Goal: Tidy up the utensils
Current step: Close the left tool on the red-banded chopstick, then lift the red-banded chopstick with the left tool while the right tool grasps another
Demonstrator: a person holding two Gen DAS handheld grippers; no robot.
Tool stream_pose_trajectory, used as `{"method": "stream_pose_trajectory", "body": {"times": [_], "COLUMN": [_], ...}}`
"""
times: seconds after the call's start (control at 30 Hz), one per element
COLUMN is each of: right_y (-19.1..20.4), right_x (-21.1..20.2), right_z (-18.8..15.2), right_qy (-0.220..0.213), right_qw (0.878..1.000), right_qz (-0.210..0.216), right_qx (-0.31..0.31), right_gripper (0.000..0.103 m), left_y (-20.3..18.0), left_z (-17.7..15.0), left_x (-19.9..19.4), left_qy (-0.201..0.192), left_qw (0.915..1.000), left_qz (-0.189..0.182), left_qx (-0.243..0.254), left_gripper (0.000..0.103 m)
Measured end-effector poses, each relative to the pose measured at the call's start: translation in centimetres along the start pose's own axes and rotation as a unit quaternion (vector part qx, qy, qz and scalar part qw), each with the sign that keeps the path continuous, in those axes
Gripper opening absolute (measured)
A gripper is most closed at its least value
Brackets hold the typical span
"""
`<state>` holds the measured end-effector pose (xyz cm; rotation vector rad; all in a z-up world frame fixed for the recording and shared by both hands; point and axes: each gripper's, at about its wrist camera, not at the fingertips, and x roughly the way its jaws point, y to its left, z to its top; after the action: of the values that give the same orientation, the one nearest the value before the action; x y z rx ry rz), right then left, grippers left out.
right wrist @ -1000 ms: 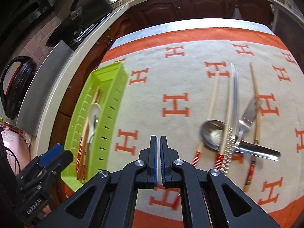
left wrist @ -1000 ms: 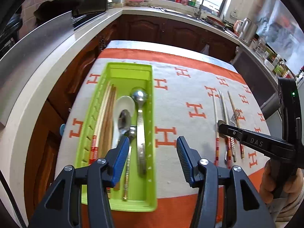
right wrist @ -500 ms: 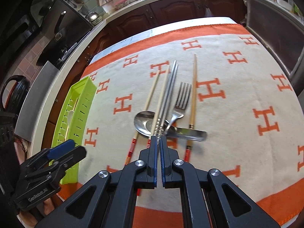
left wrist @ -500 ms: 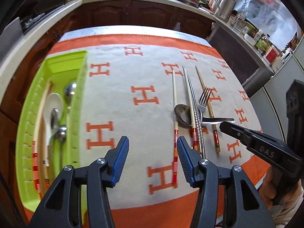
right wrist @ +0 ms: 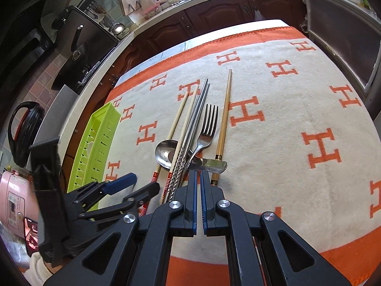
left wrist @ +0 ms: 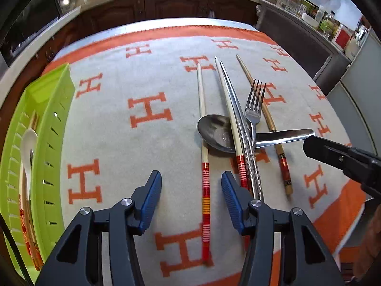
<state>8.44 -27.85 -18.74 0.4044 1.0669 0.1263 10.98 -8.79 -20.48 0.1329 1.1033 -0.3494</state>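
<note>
Loose utensils lie together on the H-patterned cloth: a metal spoon [left wrist: 215, 133] crosswise, over it a fork [left wrist: 254, 104], twisted metal chopsticks [left wrist: 240, 128] and a red-banded pale chopstick [left wrist: 234, 143], beside them a brown chopstick [left wrist: 262, 109]. Another red-banded chopstick [left wrist: 205, 190] lies apart on the left. My left gripper [left wrist: 191, 190] is open above it, with the banded end showing between the blue pads, untouched. My right gripper [right wrist: 198, 178] is shut and empty, its tips just short of the spoon's handle end [right wrist: 214, 164]. The green tray [left wrist: 47, 143] at left holds a white spoon [left wrist: 28, 143] and chopsticks.
The cloth [right wrist: 297, 109] covers a small table with an orange border at its near edge. Dark wooden cabinets [left wrist: 166, 7] and a pale counter curve around the far side. A pink cooker [right wrist: 12, 197] and a black kettle [right wrist: 23, 131] stand beyond the tray.
My left gripper has swung from over the green tray to the right and lower, over the loose chopstick. My right gripper has moved toward the spoon's handle. Neither pair of jaws has changed.
</note>
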Motion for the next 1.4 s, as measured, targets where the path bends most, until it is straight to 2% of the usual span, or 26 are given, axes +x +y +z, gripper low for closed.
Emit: {"method": "stream_pose_trajectory", "body": {"times": [0.07,0.13,0.27,0.4,0.47,0.53,0.6,0.8,0.93,1.4], "right_y": [0.0,0.1,0.0,0.2,0.3,0.4,0.6,2.2,3.3,5.3], "right_x": [0.0,0.0,0.2,0.4,0.5,0.6,0.8,1.9,3.2,7.6], "right_z": [-0.1,-0.1,-0.1,-0.1,-0.2,-0.1,0.0,0.9,1.6,2.8], "right_qy": [-0.001,-0.002,-0.001,0.001,0.001,0.002,0.003,0.006,0.010,0.037], "right_qw": [1.000,1.000,1.000,1.000,1.000,1.000,1.000,0.999,0.999,0.997], "right_qz": [0.002,0.004,0.007,0.011,0.013,0.014,0.015,0.022,0.026,-0.020], "right_qx": [-0.003,-0.005,-0.007,-0.010,-0.012,-0.013,-0.016,-0.032,-0.040,-0.062], "right_gripper": [0.003,0.003,0.003,0.003,0.003,0.003,0.003,0.003,0.003,0.004], "left_y": [-0.6,-0.8,-0.2,-0.3,-0.3,-0.2,0.2,2.1,3.2,5.6], "left_z": [0.0,0.1,0.4,0.4,0.4,0.3,0.4,0.0,-0.5,-1.1], "left_x": [0.2,0.2,0.3,0.5,0.5,0.4,0.4,0.1,-0.3,-1.0], "left_qy": [-0.007,-0.011,-0.021,-0.040,-0.052,-0.062,-0.063,-0.064,-0.067,-0.077], "left_qw": [0.9995,0.9991,0.9994,0.9987,0.9982,0.9975,0.9974,0.9966,0.9958,0.9935], "left_qz": [0.022,0.034,0.026,0.031,0.031,0.032,0.033,0.018,0.025,-0.001], "left_qx": [0.020,0.023,0.003,-0.005,-0.004,-0.006,-0.009,-0.048,-0.058,-0.084], "left_gripper": [0.051,0.057,0.058,0.055,0.046,0.017,0.006,0.003,0.003,0.004]}}
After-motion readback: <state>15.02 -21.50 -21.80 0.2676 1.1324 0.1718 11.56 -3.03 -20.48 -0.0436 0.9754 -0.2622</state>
